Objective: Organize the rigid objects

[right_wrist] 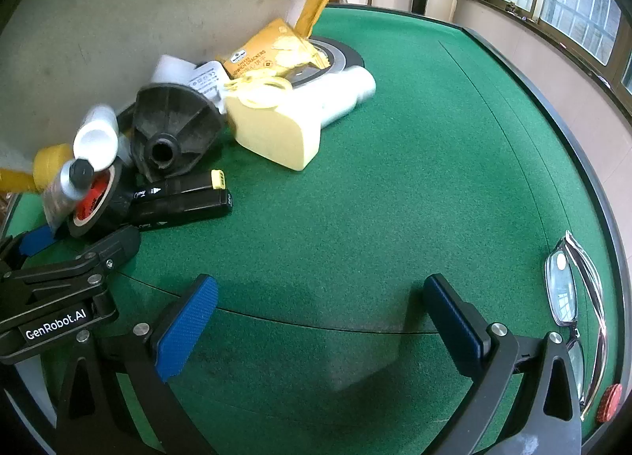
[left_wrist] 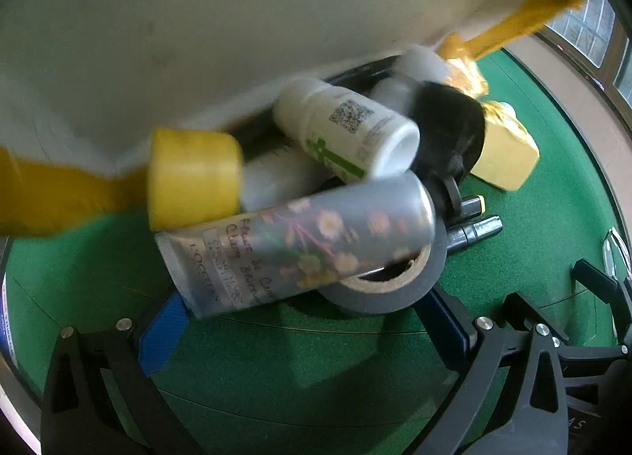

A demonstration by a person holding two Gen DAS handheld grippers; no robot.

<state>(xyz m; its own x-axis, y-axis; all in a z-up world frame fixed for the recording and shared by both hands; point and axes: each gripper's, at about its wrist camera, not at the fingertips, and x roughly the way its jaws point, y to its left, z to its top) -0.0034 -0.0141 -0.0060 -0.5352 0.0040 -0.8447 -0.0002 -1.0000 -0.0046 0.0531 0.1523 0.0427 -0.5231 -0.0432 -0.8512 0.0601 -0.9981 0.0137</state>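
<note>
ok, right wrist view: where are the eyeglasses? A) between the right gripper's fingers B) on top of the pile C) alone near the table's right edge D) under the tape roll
C: the eyeglasses lie by themselves on the green table near its right rim, far from the pile; the right gripper is open with nothing in it.

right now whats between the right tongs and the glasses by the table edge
Nothing: in the right wrist view only bare green felt separates the open right tongs from the glasses.
</note>
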